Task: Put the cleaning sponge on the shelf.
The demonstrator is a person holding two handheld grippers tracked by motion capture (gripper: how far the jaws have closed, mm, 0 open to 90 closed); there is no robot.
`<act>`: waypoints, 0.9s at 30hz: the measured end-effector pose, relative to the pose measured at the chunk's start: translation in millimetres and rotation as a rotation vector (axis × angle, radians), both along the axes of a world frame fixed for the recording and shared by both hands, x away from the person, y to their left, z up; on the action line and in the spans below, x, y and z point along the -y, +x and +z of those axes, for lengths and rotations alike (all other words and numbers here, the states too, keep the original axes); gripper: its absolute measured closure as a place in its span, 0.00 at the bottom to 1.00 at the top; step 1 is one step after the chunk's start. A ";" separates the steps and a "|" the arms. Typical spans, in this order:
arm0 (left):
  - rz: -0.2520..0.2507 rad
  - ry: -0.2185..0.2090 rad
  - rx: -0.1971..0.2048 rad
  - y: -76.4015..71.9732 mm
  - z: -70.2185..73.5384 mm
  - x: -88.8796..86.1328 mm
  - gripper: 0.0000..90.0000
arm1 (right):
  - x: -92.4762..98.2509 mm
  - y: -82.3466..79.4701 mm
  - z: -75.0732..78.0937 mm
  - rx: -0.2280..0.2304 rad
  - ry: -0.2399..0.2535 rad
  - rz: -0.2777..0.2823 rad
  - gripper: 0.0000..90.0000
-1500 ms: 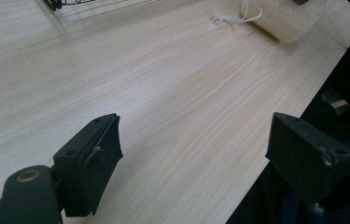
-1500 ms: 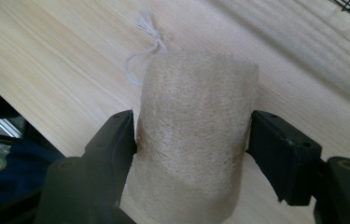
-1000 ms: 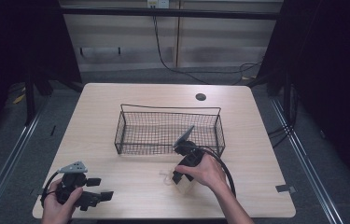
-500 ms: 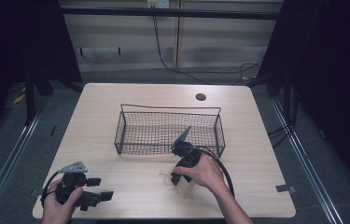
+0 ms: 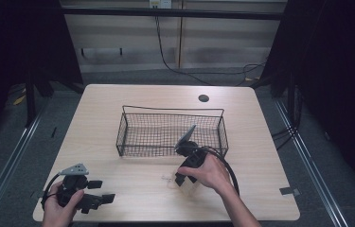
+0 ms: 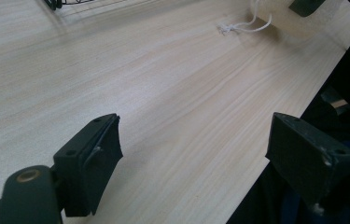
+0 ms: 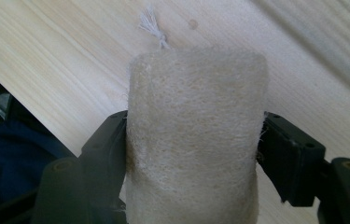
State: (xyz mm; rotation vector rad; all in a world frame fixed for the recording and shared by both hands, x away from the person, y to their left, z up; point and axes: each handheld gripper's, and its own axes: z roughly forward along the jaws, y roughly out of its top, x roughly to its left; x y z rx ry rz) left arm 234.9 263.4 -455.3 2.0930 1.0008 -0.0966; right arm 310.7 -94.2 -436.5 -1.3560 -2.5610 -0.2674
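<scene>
One loofah [image 7: 193, 135] clamped by right gripper [image 7: 193, 154], long axis along jaws, left gripper [image 6: 196, 154] agape.

Your bench [image 5: 118, 101] is pale wood grain with rounded corners and 1 dark round hole [image 5: 203, 98] near its far edge. On it: 1 black wire basket [image 5: 127, 126] at centre; a white knotted string [image 6: 242, 28] on the near half.

Cream, fibrous loofah [image 7: 193, 135] with white string [image 7: 153, 25]; black wire basket [image 5: 170, 131]; pale wood-grain table [image 5: 132, 184].
</scene>
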 end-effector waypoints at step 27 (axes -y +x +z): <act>0.000 -0.001 0.002 -0.2 0.5 -0.3 0.19 | 5.9 0.5 28.8 -0.005 -0.004 0.042 0.34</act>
